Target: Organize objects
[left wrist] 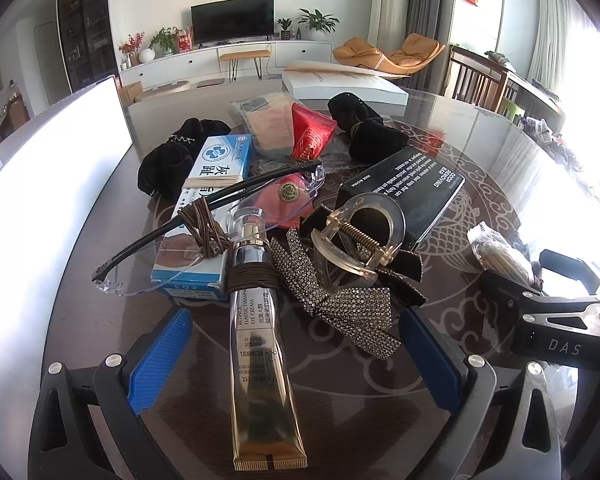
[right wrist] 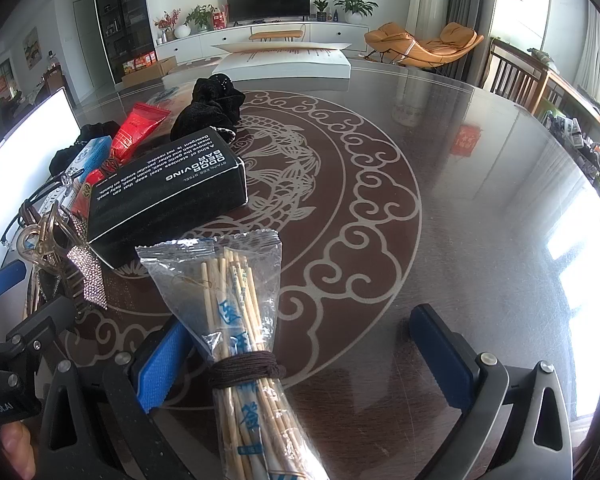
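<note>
Right wrist: toothpick packet (right wrist: 244, 320) between claw (right wrist: 304, 364) fingers (spread).

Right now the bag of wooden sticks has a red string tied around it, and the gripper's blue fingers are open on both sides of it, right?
Not quite: the string around the bag of wooden sticks is dark brown, not red, as the right wrist view shows. The right gripper is open on both sides of it, as you said.

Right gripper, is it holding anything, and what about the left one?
Neither. The right gripper is open around the toothpick packet; the left gripper is open around the eye cream tube.
</note>
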A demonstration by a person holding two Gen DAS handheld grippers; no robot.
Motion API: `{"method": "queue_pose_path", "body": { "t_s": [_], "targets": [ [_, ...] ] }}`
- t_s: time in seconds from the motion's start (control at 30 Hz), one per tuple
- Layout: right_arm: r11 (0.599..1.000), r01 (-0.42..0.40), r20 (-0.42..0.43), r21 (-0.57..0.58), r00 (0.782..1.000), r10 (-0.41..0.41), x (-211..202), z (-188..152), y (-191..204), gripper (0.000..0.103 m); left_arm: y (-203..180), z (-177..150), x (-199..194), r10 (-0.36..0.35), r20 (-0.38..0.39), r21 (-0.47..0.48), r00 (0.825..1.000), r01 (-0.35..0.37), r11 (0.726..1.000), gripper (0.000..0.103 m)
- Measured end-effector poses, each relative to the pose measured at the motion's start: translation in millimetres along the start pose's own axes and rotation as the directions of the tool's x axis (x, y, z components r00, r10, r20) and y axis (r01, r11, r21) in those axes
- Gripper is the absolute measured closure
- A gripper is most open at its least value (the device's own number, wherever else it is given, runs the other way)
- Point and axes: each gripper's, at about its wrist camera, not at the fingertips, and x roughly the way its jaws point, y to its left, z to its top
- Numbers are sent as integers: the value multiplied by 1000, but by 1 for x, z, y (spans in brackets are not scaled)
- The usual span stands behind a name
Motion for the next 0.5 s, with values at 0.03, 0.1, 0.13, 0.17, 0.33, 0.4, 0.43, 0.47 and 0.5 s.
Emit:
{"method": "queue_pose_path", "body": {
  "t_s": [0.03,0.1,0.13,0.17,0.33,0.4,0.43,0.47,0.5],
  "targets": [
    [1000,0,0,0,1000,0,0,0,0,0,0,0,0,1,0,-1,1000,-1,1000,0],
    [1000,0,0,0,1000,0,0,0,0,0,1,0,0,1,-1,-4,1000,-1,1000,0],
    [1000,0,0,0,1000,0,0,0,0,0,1,0,-1,-1,-1,-6,1000,1,1000,0],
    [1000,0,0,0,1000,0,0,0,0,0,1,0,0,-1,-2,-6,1000,1,1000,0],
    [1000,0,0,0,1000,0,0,0,0,0,0,0,-1,4,-3,1,1000,-4,1000,0],
    [1000,0,0,0,1000,0,0,0,0,0,1,0,0,5,-4,-2,1000,-5,1000,0],
    [1000,0,0,0,1000,0,0,0,0,0,1,0,0,4,-5,-4,1000,-4,1000,0],
    [1000,0,0,0,1000,0,0,0,0,0,2,0,0,3,-5,-5,1000,-3,1000,0],
    [1000,0,0,0,1000,0,0,0,0,0,2,0,0,3,-5,-5,1000,-3,1000,0]
  ]
}}
